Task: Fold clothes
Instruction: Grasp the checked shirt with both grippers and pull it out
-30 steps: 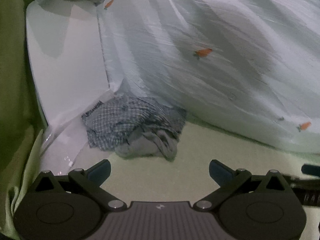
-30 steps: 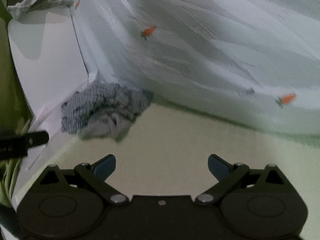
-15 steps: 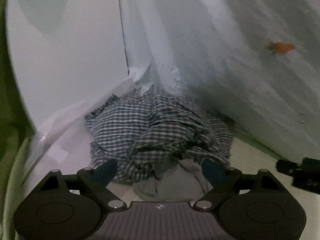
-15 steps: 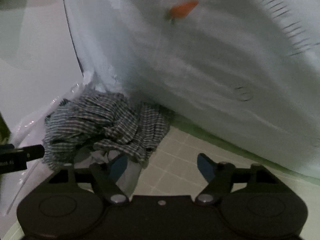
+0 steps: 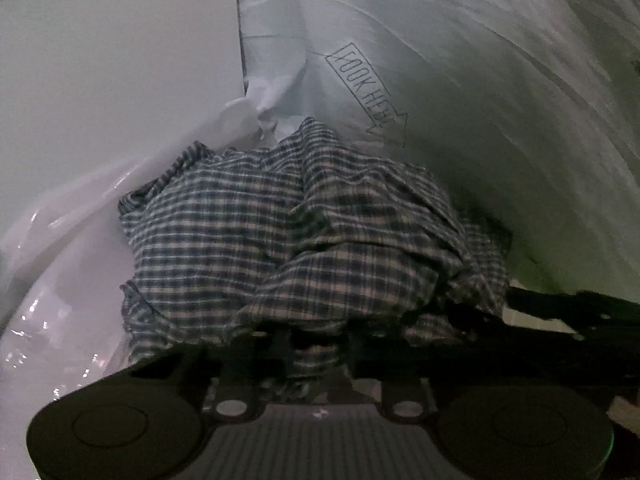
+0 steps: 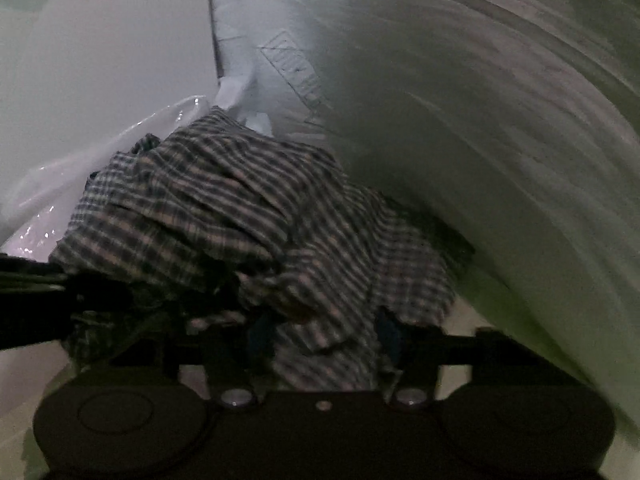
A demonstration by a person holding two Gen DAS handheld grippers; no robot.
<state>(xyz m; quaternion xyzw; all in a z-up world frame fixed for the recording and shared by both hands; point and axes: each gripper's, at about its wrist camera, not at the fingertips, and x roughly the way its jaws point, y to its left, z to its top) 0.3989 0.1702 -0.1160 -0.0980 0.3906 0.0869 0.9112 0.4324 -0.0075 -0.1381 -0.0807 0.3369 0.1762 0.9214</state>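
Observation:
A crumpled blue-and-white plaid shirt [image 5: 280, 232] lies heaped in the corner where a white sheet meets a white panel. My left gripper [image 5: 316, 344] is pushed into the heap's near edge, its fingers drawn close together with plaid cloth pinched between them. In the right wrist view the same shirt [image 6: 224, 200] drapes over my right gripper [image 6: 324, 336]. Its blue pads [image 6: 260, 336] stand about half closed with cloth between them, and the dim, blurred view hides whether they grip. Each gripper shows as a dark shape at the edge of the other's view.
A big white sheet [image 5: 480, 100] printed with "HOOK HERE" rises behind and to the right of the heap. A smooth white panel [image 5: 100, 80] stands at the left, with crinkled clear plastic [image 5: 48, 280] at its foot. Pale floor [image 6: 468, 320] shows at the right.
Both grippers have moved forward from open floor right into the plaid heap. Their fingers, wide apart before, have drawn inward around the cloth, the left ones more.

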